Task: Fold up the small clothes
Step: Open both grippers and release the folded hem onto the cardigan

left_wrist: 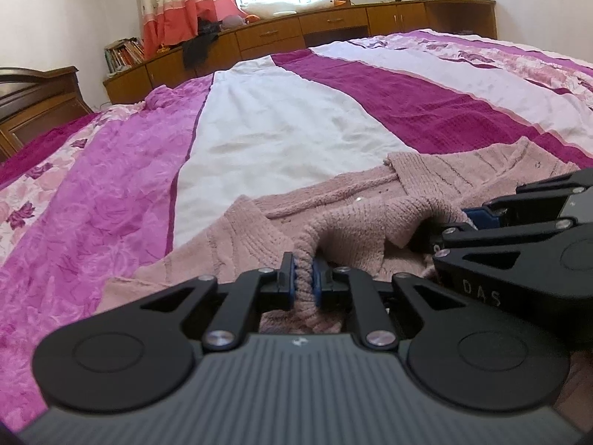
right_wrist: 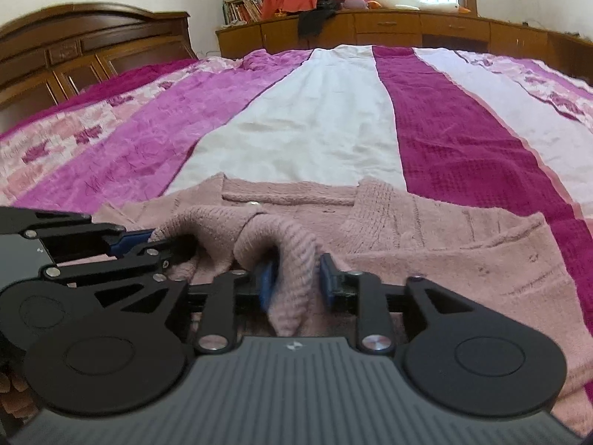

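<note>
At far left I see the headboard [right_wrist: 92, 48], dark carved wood, against the wall. The bed [left_wrist: 281, 118] carries a cover striped in pink, white and magenta. The cardigan [left_wrist: 426, 185], pink knit, lies on the cover at the near edge, mostly flat, with one edge gathered up into two ridges.

My left gripper [left_wrist: 304, 278] sits low over the cardigan's left part. Its fingers [left_wrist: 286, 278] stand narrow and pinch a ribbed fold of the knit between the blue pads; the fold rises from the pads and drapes back behind them.

My right gripper [right_wrist: 296, 278] sits just beside the left one, to its right. Its fingers [right_wrist: 328, 278] stand moderately apart. A ribbed fold lies between them and touches the left pad; a slim gap shows at the right pad, so the fold is not clamped.

The two raised folds join in a hump between the grippers. The cardigan's right part lies flat on the magenta stripe.

Behind the bed I see cabinets [left_wrist: 333, 22] along the wall, books [left_wrist: 124, 52] at their left end, a curtain [left_wrist: 178, 0], and a plush goose [left_wrist: 289, 7] on the sill.
</note>
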A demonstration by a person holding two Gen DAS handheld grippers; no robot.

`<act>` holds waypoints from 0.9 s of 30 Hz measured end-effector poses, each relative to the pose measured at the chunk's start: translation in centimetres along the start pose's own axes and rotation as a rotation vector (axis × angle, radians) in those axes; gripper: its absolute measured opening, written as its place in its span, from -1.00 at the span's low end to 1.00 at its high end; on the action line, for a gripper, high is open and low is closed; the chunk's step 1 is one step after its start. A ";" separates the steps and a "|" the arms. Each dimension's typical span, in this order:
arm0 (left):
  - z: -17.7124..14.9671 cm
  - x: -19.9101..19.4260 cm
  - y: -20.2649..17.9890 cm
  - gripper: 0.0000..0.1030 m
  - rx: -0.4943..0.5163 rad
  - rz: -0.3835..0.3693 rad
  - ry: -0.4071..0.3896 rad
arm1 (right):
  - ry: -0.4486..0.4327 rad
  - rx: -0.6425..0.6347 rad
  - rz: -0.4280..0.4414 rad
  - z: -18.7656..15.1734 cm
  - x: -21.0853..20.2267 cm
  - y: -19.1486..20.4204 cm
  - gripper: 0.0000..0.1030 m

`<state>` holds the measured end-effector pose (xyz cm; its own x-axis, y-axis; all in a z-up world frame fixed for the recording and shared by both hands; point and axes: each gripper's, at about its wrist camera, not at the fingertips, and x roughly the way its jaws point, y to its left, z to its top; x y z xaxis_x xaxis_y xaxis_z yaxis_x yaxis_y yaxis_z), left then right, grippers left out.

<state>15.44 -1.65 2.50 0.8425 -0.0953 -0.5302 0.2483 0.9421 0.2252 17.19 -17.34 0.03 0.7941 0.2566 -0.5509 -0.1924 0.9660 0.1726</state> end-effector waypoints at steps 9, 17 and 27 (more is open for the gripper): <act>0.1 -3.4 1.0 0.09 -0.021 0.040 0.008 | -0.030 0.041 0.006 -1.1 -5.2 -0.2 0.05; -0.5 -6.3 1.7 0.09 -0.048 0.043 0.023 | -0.062 0.056 0.007 -2.4 -9.9 0.0 0.25; -2.1 -10.4 2.4 0.09 -0.050 0.035 0.028 | -0.070 0.057 0.011 -4.4 -13.7 0.5 0.32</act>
<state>6.29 2.27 6.79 0.8365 -0.0542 -0.5453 0.1944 0.9597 0.2028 3.69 -20.23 4.09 0.8307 0.2629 -0.4908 -0.1703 0.9592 0.2257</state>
